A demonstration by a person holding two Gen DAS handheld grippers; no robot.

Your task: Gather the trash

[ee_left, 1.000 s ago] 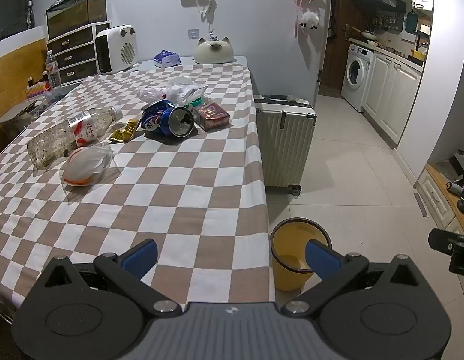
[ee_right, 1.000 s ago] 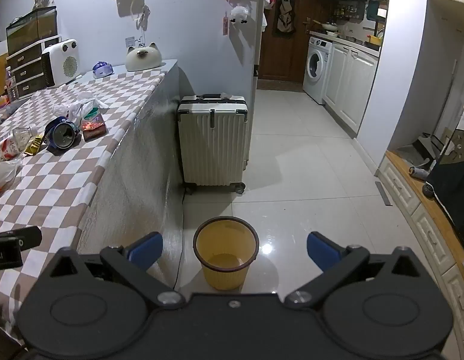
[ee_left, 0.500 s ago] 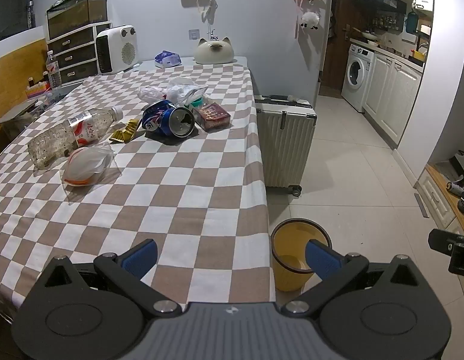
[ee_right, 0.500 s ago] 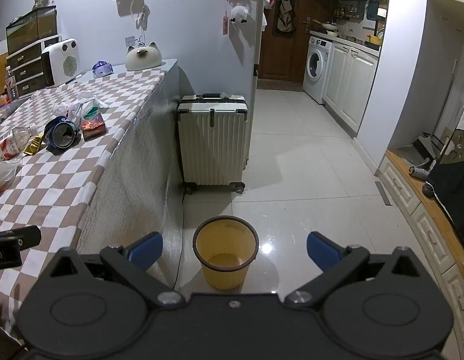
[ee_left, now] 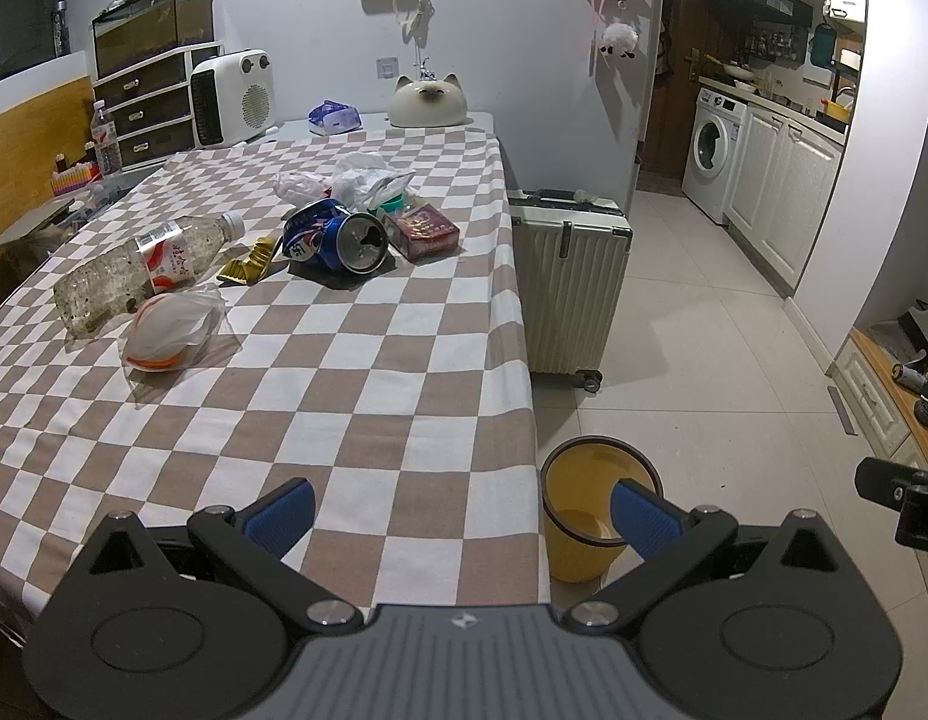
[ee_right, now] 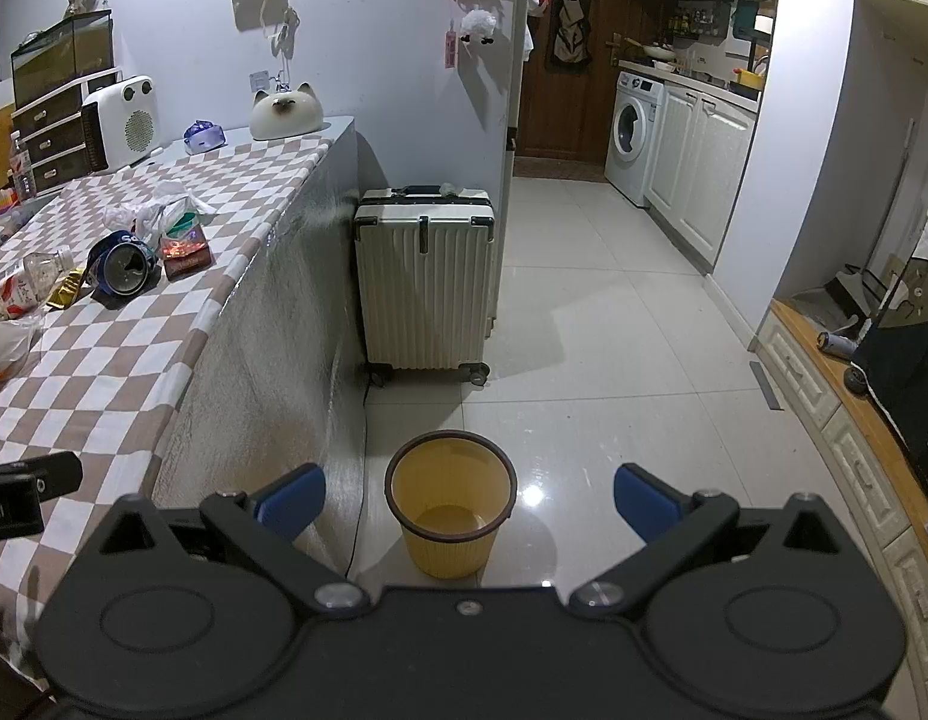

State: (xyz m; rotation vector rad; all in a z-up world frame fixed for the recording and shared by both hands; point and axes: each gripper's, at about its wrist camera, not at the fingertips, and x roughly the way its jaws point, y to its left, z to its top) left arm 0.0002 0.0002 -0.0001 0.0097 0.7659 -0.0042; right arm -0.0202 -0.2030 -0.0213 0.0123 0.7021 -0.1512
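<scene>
Trash lies on the checkered table (ee_left: 344,396): a clear plastic bottle (ee_left: 140,267), a white plastic bag (ee_left: 173,330), a gold wrapper (ee_left: 251,261), a crushed blue can (ee_left: 338,237), a red box (ee_left: 425,229) and crumpled white bags (ee_left: 356,180). The can (ee_right: 122,264) and red box (ee_right: 185,249) also show in the right wrist view. A yellow bin (ee_left: 589,516) stands on the floor by the table's corner. My left gripper (ee_left: 461,510) is open and empty over the table's near edge. My right gripper (ee_right: 466,495) is open and empty above the bin (ee_right: 449,510).
A white suitcase (ee_left: 568,282) stands on the floor beside the table. A white heater (ee_left: 233,96), a cat-shaped object (ee_left: 428,102), drawers (ee_left: 146,114) and a small bottle (ee_left: 107,138) are at the table's far end. Cabinets and a washing machine (ee_right: 631,135) line the right wall.
</scene>
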